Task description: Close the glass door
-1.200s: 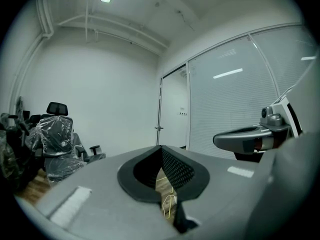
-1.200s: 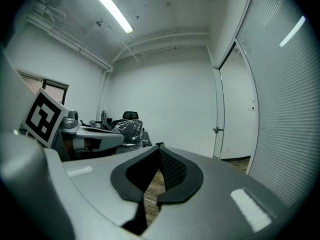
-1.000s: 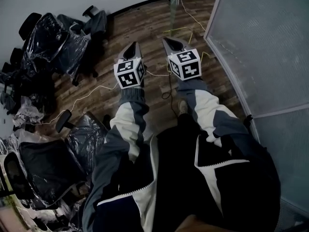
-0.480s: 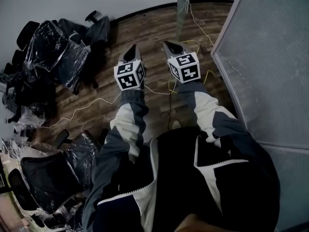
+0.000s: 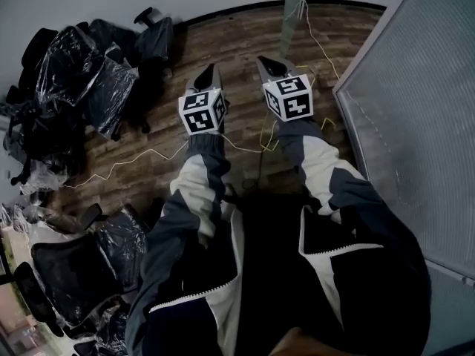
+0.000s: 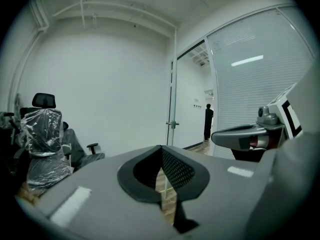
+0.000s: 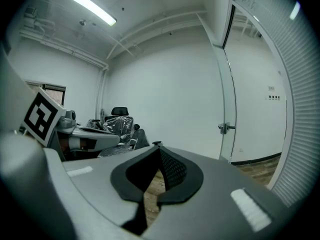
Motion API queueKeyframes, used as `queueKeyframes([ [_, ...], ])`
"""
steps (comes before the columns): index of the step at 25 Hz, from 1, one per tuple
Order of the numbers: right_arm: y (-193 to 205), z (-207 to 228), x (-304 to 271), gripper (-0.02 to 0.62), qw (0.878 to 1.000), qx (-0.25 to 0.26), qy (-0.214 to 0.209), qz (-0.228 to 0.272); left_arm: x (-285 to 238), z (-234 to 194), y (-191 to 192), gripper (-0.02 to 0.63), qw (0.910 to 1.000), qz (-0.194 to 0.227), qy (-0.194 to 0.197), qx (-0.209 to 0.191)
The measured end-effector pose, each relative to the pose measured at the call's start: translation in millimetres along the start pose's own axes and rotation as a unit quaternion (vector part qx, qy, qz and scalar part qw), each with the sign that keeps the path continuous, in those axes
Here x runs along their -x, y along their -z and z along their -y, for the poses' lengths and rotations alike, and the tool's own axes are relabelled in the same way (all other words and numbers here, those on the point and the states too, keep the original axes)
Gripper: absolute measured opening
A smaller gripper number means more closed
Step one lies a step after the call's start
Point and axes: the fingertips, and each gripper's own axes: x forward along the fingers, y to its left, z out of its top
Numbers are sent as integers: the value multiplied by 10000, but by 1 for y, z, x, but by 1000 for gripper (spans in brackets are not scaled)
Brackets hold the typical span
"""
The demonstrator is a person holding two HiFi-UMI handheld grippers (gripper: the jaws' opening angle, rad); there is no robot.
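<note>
Head view: your two sleeved arms reach forward over a wooden floor (image 5: 237,35). The left gripper (image 5: 214,67) and right gripper (image 5: 261,60) sit side by side at centre, each behind its marker cube, which hides your hands. The glass door (image 5: 292,21) is at 12 to 1 o'clock, well ahead of both grippers. Only a narrow strip of its edge shows, and the top of the frame cuts it off. A frosted partition (image 5: 415,110) fills the 3 o'clock side. Plastic-wrapped chairs (image 5: 82,73) crowd 9 to 10 o'clock, and a yellow cable (image 5: 133,158) trails across the boards. Compared with a second ago, the partition has slid toward the right edge, the door strip sits further right, and the grippers hold the same pairing.

Left gripper view: the jaws are closed tip to tip, with nothing between them. The door stands open at 12 o'clock, its handle (image 6: 172,125) just above the jaw tips. The gripper's body hides the door's lower part. A distant person (image 6: 208,121) shows beyond it, too small and dark to make out. Your other gripper enters at 3 o'clock.

Right gripper view: these jaws are also closed and empty. The door edge and handle are at 2 to 3 o'clock, and the chairs at 9 o'clock.
</note>
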Motion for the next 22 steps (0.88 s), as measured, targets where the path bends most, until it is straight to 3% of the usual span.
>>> queueKeyframes([
  [6, 2, 16, -51, 5, 9999, -34, 39, -98, -43, -32, 1, 5, 10000, -26, -14, 46],
  [11, -8, 25, -103, 5, 9999, 30, 113, -79, -95, -65, -10, 3, 9998, -4, 203, 39],
  [22, -55, 67, -252, 5, 9958, -193, 897, -41, -225, -159, -61, 5, 9953, 93, 935, -232],
])
